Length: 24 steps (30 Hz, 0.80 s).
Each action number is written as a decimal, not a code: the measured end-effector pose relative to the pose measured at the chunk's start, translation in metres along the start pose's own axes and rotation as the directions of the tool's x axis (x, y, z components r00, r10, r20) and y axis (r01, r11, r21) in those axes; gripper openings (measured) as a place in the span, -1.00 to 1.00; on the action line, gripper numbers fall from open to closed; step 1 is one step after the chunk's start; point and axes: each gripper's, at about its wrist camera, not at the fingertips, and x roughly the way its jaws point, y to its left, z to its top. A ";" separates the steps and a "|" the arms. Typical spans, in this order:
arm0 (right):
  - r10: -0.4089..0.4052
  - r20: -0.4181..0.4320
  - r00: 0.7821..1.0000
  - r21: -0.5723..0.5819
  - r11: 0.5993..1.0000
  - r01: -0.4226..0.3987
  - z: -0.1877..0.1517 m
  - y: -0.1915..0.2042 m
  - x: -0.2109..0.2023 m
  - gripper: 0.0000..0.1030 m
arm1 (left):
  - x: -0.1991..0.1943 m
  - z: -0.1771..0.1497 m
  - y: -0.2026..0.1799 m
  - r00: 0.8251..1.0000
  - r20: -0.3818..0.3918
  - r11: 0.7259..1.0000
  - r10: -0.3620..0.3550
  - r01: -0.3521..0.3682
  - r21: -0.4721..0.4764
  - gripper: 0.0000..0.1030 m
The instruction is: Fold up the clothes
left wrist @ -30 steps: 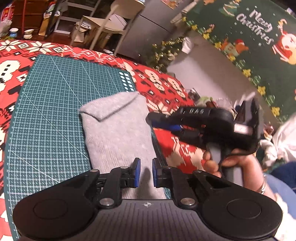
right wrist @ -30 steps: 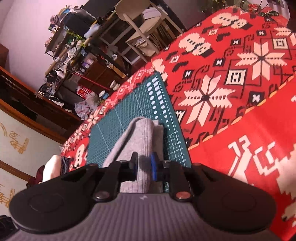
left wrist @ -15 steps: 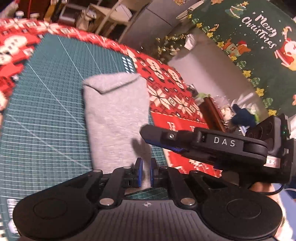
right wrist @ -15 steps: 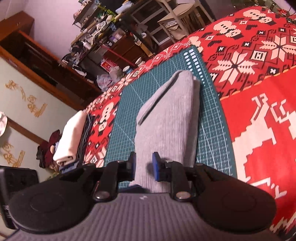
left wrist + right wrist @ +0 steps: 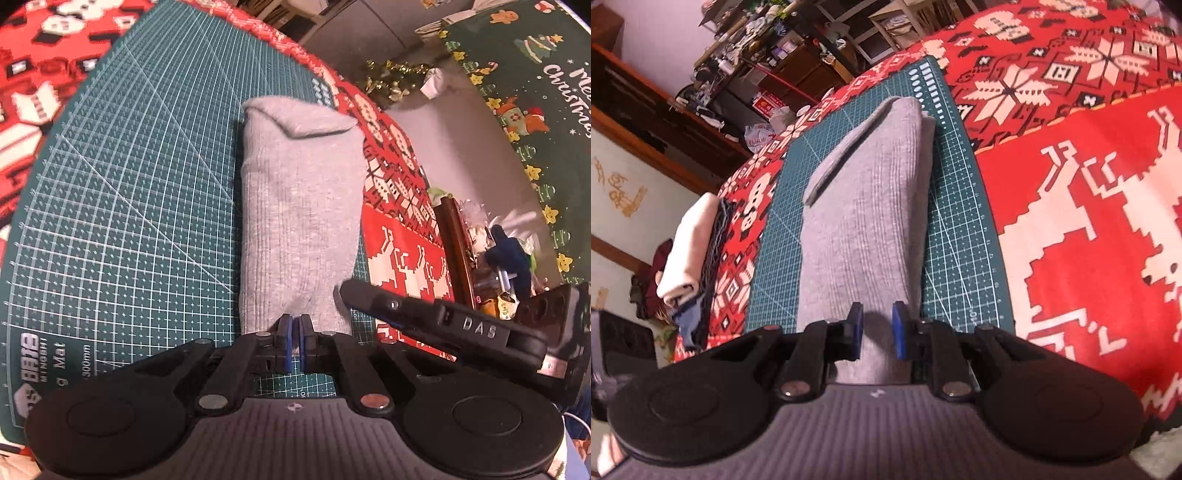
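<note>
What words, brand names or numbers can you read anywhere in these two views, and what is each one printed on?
"DAS": on the right gripper, seen from the left wrist.
"Mat" and "300mm": on the green cutting mat, near corner; the white logo beside them is too distorted to read.
"Christmas", with a cut-off word above: on the green banner.
Ruler numbers along the mat's edge and the red sign on the far shelves: too small to read.

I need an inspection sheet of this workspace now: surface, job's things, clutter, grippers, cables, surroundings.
Surface: green cutting mat on red patterned cloth.
Job's things: folded grey garment lying on the mat.
Clutter: stack of folded clothes at the table edge.
Grippers: left gripper shut on the garment's near edge; right gripper slightly open over the garment.
Cables: nothing seen.
Surroundings: Christmas banner, cluttered shelves.
</note>
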 end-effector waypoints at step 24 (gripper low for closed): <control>0.094 0.078 0.993 0.064 0.993 -0.099 0.052 -0.007 0.040 -1.00 | 0.041 0.051 0.024 0.984 0.166 0.983 -0.067 0.094 -0.160 -0.94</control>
